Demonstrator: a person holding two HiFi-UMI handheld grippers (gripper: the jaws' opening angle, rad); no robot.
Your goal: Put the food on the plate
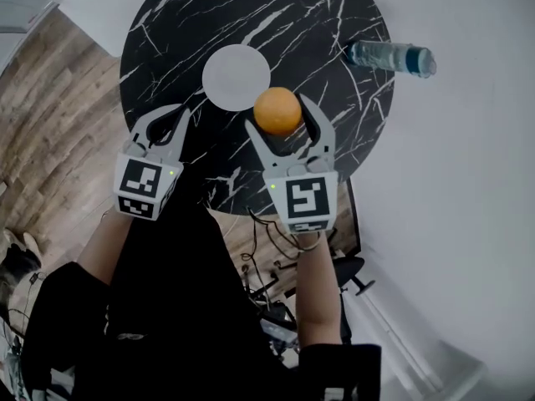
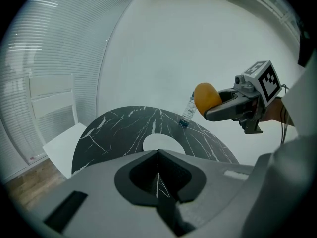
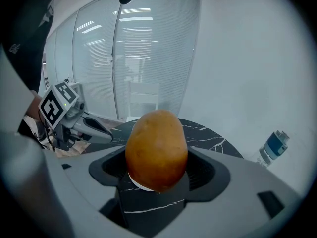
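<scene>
Even, diffuse daylight is recorded in all three views; shadows are faint and soft-edged. Light is admitted through the blinds (image 2: pixel 44 58) at the left, and bright strip reflections are noted on the window (image 3: pixel 133 43). Both gripper views are bowed by a wide lens and darkened at the corners. The potato (image 3: pixel 156 150) is rendered sharp, the nearest foreground soft. The black table (image 1: pixel 184 23) is rendered dark, its veins clear.

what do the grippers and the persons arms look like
Both the left gripper and right gripper are pale grey plastic with curved, dark-lined jaws. Each carries a cube of black-and-white square markers with a small green light. The person wears black sleeves that leave the forearms bare.
</scene>
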